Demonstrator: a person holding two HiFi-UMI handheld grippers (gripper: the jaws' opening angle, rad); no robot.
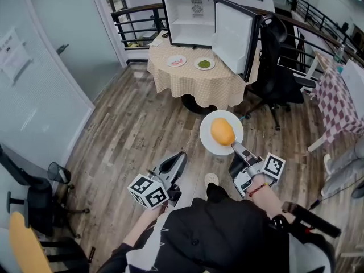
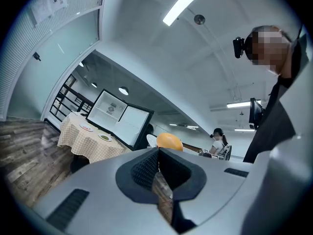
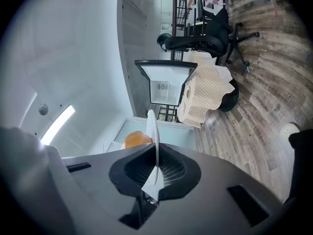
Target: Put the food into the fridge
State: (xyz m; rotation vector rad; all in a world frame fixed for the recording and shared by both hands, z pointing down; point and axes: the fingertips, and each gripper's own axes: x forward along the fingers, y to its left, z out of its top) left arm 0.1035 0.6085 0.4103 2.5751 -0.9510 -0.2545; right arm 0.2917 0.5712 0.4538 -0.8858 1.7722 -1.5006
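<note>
Two grippers out level above the wood floor (image 1: pixel 136 135). Right gripper (image 1: pixel 236 147) pinched tight on the rim of a white plate (image 1: pixel 207 135), with a round orange food (image 1: pixel 222 131), maybe a mango, on top. Left gripper (image 1: pixel 178 159) squeezed together, nothing inside. Well ahead, on a checked table (image 1: pixel 193 81), a small fridge (image 1: pixel 190 21) with its door wide open, two little plates (image 1: pixel 177 61) just beside.
</note>
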